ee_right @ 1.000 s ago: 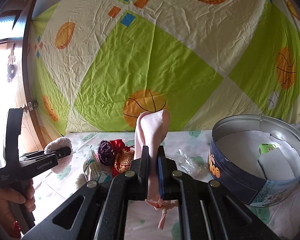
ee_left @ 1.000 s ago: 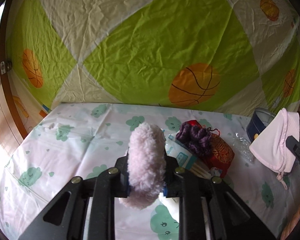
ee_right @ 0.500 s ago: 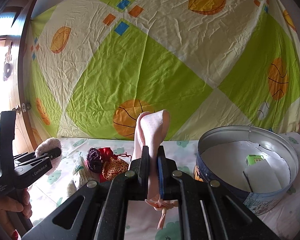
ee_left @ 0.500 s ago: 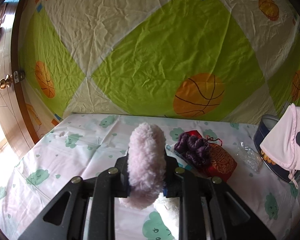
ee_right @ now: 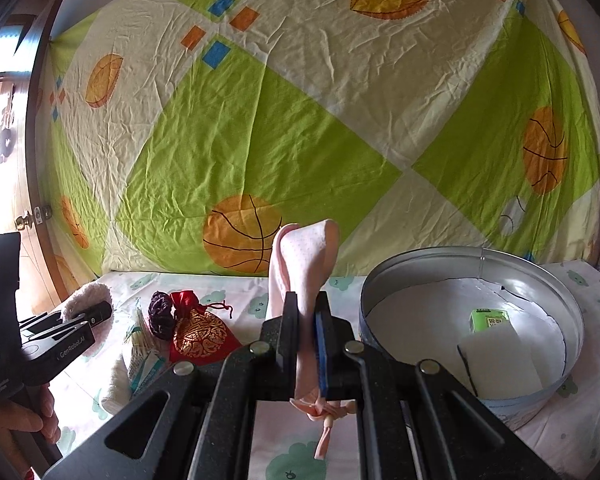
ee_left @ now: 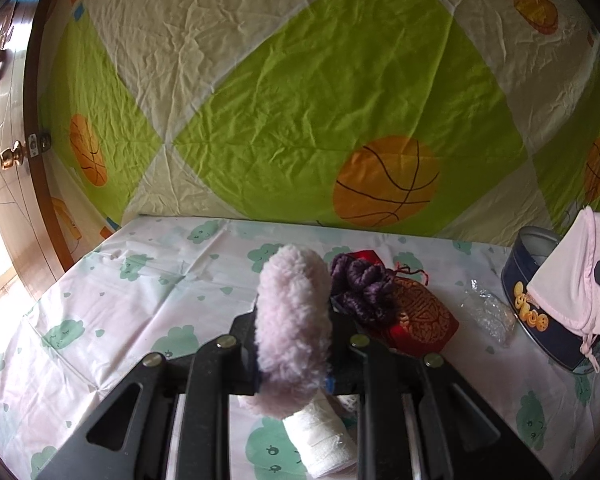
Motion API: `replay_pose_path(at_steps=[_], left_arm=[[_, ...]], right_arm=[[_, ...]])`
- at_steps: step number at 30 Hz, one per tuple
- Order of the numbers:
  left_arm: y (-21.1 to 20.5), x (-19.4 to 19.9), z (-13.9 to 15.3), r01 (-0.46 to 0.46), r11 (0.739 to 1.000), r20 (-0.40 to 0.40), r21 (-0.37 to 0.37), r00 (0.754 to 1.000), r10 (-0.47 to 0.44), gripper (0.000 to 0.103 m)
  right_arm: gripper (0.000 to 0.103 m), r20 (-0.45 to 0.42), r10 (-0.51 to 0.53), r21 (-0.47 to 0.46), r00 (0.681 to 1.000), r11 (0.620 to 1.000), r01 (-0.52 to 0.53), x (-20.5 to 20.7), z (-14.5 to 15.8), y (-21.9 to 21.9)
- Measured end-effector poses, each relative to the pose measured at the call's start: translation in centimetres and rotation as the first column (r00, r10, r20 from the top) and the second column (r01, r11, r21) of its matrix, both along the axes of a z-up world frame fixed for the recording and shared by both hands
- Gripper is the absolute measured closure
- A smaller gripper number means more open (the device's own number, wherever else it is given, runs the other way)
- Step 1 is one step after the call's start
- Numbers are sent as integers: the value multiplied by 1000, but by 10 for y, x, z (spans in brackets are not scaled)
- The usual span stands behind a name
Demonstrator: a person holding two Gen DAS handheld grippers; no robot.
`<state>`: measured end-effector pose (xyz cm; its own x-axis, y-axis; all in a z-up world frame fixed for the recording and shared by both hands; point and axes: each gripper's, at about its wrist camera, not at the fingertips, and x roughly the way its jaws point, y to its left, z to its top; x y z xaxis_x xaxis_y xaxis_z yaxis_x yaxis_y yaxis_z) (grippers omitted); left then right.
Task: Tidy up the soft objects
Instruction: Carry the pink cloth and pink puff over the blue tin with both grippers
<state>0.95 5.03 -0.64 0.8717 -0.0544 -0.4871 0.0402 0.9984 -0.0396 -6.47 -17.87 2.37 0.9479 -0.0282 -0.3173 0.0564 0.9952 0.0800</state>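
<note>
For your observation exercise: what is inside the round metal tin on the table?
Inside the round tin: a white paper lining, a small green box and a white block leaning in front of it. The near wall hides the closest part of the floor.

A large sheet with green and cream diamonds and orange basketballs hangs behind the surface, which is covered by a white cloth with small green cloud figures. At the far left stands a brown wooden door with a brass knob. A piece of crumpled clear plastic lies on the cloth, just beside the round tin.
</note>
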Motion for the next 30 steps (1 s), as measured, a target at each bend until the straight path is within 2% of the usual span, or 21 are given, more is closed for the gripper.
replay_pose_path(at_steps=[13,30], left_arm=[[-49,-20,8,71,997,28,-33,997,-70,84],[-128,-38,23,212,977,68,-18,975,-210,84]], right_arm=[[95,-10,-64,-7,998,998,64,-2,3,-39],[95,-10,-149,3,989,989,149,-5,12,-97]])
